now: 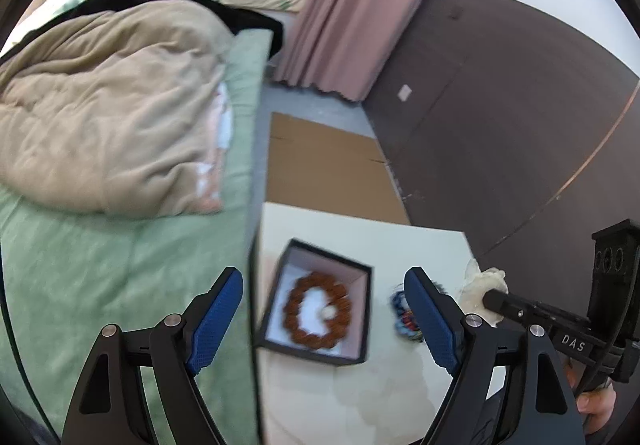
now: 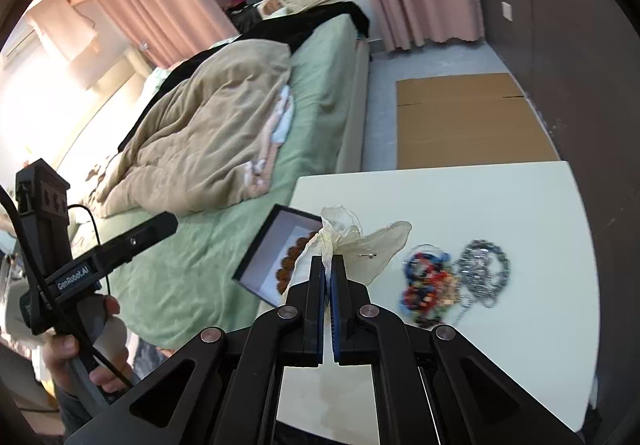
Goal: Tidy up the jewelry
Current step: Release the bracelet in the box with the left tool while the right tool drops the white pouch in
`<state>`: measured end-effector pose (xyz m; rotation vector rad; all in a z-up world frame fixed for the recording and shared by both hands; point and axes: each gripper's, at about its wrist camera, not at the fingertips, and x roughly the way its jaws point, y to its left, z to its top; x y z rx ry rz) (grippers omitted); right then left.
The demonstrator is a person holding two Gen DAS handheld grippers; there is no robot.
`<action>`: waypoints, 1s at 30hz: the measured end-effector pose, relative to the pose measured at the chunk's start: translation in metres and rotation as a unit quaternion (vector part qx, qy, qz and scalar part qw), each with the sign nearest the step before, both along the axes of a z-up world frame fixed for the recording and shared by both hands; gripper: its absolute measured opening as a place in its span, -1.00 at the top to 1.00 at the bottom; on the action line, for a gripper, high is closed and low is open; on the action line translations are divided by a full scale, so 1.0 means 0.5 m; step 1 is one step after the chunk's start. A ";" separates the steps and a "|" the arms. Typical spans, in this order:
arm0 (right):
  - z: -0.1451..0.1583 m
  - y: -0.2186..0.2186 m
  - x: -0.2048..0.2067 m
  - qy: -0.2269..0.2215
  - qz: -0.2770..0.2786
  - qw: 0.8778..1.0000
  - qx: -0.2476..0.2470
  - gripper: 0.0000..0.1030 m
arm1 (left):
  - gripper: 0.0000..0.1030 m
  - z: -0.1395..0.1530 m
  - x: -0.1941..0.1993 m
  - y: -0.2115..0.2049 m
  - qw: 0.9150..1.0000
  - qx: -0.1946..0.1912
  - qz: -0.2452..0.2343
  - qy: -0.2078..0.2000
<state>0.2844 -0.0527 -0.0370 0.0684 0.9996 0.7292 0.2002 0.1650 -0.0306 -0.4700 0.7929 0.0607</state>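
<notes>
A black box (image 1: 320, 355) with a white lining sits at the left edge of the white table (image 1: 400, 241). A brown bead bracelet (image 1: 318, 311) lies inside it. My left gripper (image 1: 324, 277) hovers above the box, jaws open wide, with nothing pressed between the blue pads (image 1: 218, 319). My right gripper (image 2: 328, 259) is shut on a cream sheer pouch (image 2: 360, 237), lifted just right of the box (image 2: 260, 257). A colourful bead bracelet pile (image 2: 426, 281) and a silver chain (image 2: 484, 265) lie on the table to the right. A small pin (image 2: 368, 255) shows near the pouch.
A bed with a green sheet (image 1: 120, 265) and a beige duvet (image 1: 112, 117) runs along the table's left side. Flat cardboard (image 2: 468, 121) lies on the floor beyond the table. Pink curtains (image 1: 340, 5) and a dark wall (image 1: 500, 125) stand behind.
</notes>
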 end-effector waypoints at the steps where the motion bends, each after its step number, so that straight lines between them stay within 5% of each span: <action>1: -0.002 0.011 -0.001 0.002 0.005 1.000 0.002 0.92 | -0.62 -0.001 -0.012 0.010 1.000 0.002 0.006 0.000; 10: -0.001 0.109 -0.004 0.006 0.054 0.998 0.029 0.88 | -0.62 0.007 -0.068 0.056 0.999 0.013 0.041 -0.004; 11: -0.003 0.128 0.003 0.010 0.064 0.997 0.028 0.66 | -0.62 0.007 -0.072 0.059 0.999 0.012 0.043 -0.005; 12: -0.006 0.141 0.009 0.014 0.066 0.998 0.019 0.11 | -0.62 0.008 -0.076 0.061 0.999 0.012 0.045 -0.004; 14: -0.012 0.156 0.022 0.019 0.050 0.999 -0.006 -0.45 | -0.62 0.009 -0.082 0.066 0.999 0.008 0.051 -0.002; 30: -0.016 -0.023 0.028 0.012 -0.036 0.999 -0.014 -0.49 | -0.73 0.011 -0.044 -0.017 1.000 0.008 0.019 -0.002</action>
